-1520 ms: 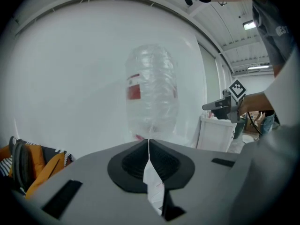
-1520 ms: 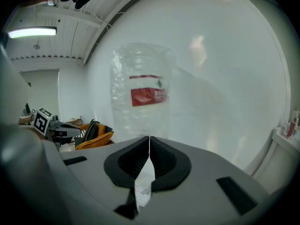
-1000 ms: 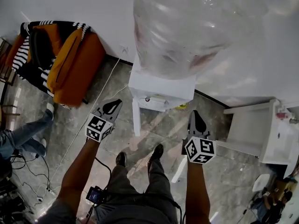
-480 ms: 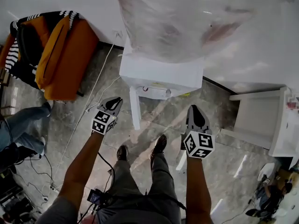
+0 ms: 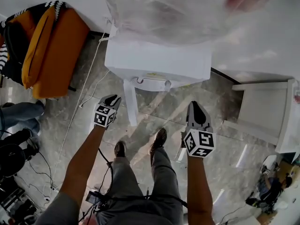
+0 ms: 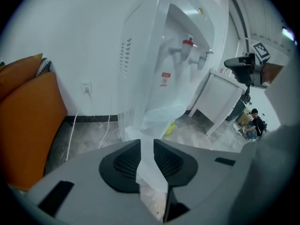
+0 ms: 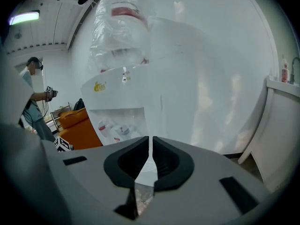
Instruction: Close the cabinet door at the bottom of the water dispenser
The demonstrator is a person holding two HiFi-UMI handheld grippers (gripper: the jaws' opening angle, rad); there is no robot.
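Left gripper (image 5: 111, 99) slightly parted, empty, beside open cabinet door (image 5: 130, 104); right gripper (image 5: 196, 106) closed (water dispenser (image 5: 157, 62) ahead).

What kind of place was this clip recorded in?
Likely an office or lab lounge corner. A white water dispenser carrying a plastic-wrapped bottle stands against the wall, an orange sofa sits beside it, and the polished stone floor looks commercial rather than homely.
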